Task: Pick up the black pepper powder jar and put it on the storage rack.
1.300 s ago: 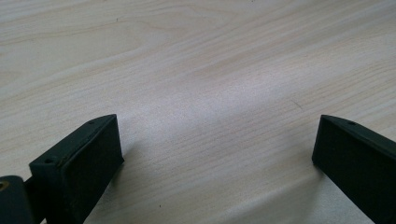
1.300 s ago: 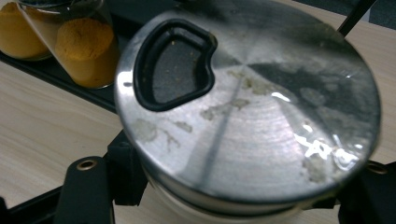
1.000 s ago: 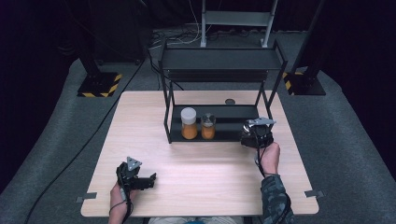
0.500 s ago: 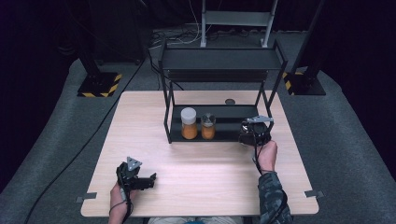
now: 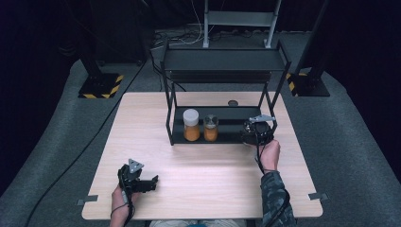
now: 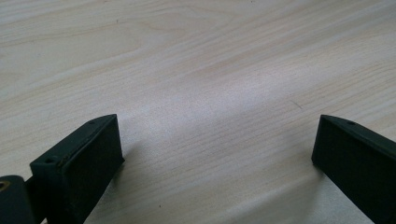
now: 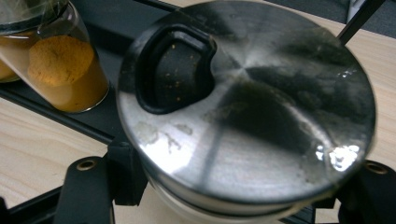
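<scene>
Right gripper sits at the right end of the rack's lower shelf, jaws clamped on a jar with a steel lid; the right gripper view looks straight onto that lid, brushed metal with a black flip-spout insert at upper left, jaws pressed against both sides under the rim. Jar tilts toward the camera, so the contents are hidden. Whether it rests on the shelf or hangs just above it, can't tell. Next to it on the same shelf: a small glass jar of orange powder, and left of that a taller jar with a white lid, also orange fill; both upright, just beside each other, near the held jar but not touching it. Left gripper rests low on the wooden table at the near-left corner, well apart from the rack, jaws wide apart with bare wood between them. Small dark round disc lies on the table behind the rack.
</scene>
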